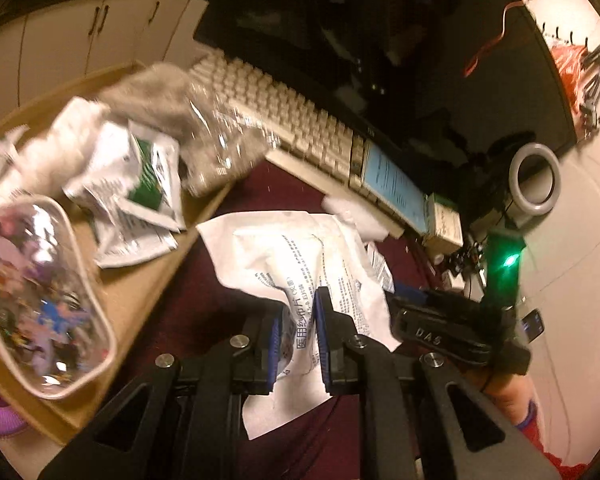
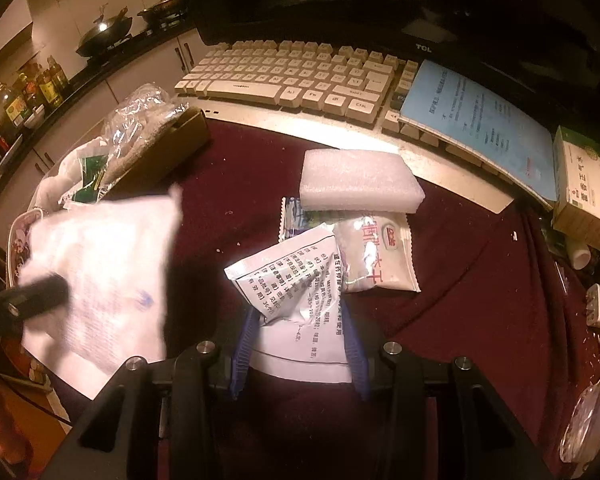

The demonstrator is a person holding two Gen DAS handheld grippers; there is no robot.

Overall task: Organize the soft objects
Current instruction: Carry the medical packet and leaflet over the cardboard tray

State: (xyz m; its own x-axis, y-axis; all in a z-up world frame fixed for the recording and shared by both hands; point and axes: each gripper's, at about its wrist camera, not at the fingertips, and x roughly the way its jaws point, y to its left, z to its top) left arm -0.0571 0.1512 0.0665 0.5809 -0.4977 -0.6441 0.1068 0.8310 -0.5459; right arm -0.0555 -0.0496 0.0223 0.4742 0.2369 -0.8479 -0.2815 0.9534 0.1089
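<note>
Gripping left gripper (image 1: 298,334): narrowed jaws were clamped on the white gauze packet (image 1: 300,264), raised above the maroon cloth (image 1: 220,280).
Right gripper (image 2: 300,344): a crumpled printed sachet (image 2: 296,280) was pinched between its blue pads.
Cardboard box (image 1: 140,292): other packets were piled inside.
Foam pad (image 2: 356,182): left lying beside the keyboard (image 2: 292,76).

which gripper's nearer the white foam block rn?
Right. The right gripper, shut on a printed sachet, sits just in front of the foam block. The left gripper holds a white gauze packet off to the side.
</note>
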